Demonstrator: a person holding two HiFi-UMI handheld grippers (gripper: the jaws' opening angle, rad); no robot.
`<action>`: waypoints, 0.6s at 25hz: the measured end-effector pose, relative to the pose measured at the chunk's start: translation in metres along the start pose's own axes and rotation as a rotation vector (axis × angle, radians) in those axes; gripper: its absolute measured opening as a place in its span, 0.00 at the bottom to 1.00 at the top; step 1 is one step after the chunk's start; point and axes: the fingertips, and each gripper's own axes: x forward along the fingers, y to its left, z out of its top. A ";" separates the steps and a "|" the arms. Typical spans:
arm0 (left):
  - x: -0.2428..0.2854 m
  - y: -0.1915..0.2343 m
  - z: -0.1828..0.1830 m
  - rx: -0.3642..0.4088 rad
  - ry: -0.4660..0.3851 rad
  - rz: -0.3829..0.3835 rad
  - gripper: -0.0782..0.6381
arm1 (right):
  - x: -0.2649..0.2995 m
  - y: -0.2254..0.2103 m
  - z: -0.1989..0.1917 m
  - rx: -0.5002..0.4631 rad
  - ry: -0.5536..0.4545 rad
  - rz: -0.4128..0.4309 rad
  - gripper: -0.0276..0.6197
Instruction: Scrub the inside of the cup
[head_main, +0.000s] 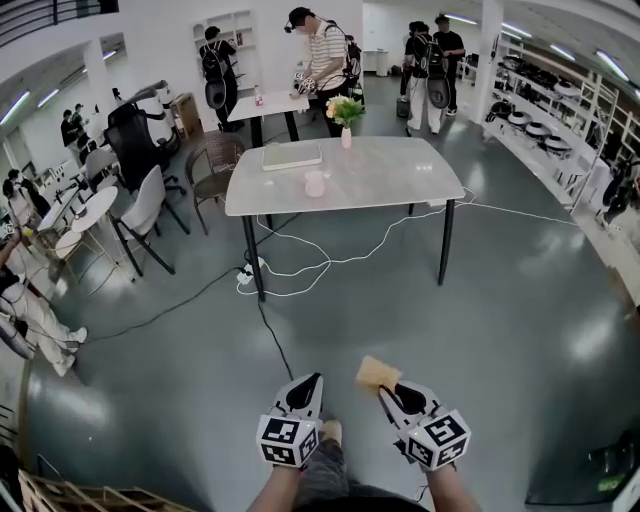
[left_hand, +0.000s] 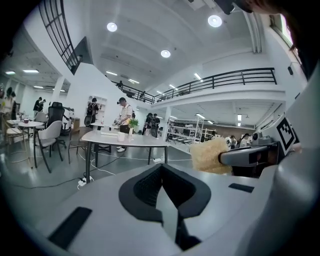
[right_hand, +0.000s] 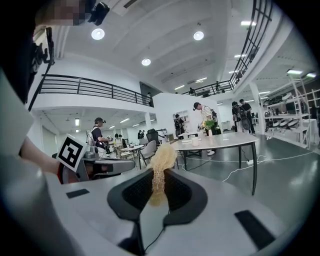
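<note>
A pale cup (head_main: 315, 183) stands on the grey table (head_main: 380, 175) far ahead of me; it shows small in the left gripper view (left_hand: 120, 136) and the right gripper view (right_hand: 195, 141). My right gripper (head_main: 386, 389) is shut on a yellow sponge (head_main: 378, 372), which sticks up from between its jaws (right_hand: 159, 165). My left gripper (head_main: 311, 381) is shut with nothing in it (left_hand: 162, 175). Both are held low over the floor, side by side, well short of the table. The sponge (left_hand: 209, 155) also shows at the right of the left gripper view.
On the table lie a flat tray-like slab (head_main: 291, 155) and a vase of flowers (head_main: 346, 115). White and black cables (head_main: 330, 262) trail over the floor under it. Chairs (head_main: 150, 210) stand to the left, shelves (head_main: 560, 110) to the right, and people (head_main: 325, 60) behind.
</note>
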 end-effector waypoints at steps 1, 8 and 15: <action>0.007 0.006 0.005 -0.002 0.000 -0.004 0.13 | 0.008 -0.004 0.004 0.001 0.003 -0.001 0.14; 0.067 0.066 0.022 -0.023 0.016 -0.013 0.13 | 0.085 -0.038 0.024 0.004 0.031 -0.006 0.14; 0.130 0.124 0.056 -0.028 0.006 -0.031 0.13 | 0.163 -0.069 0.056 -0.012 0.047 -0.012 0.14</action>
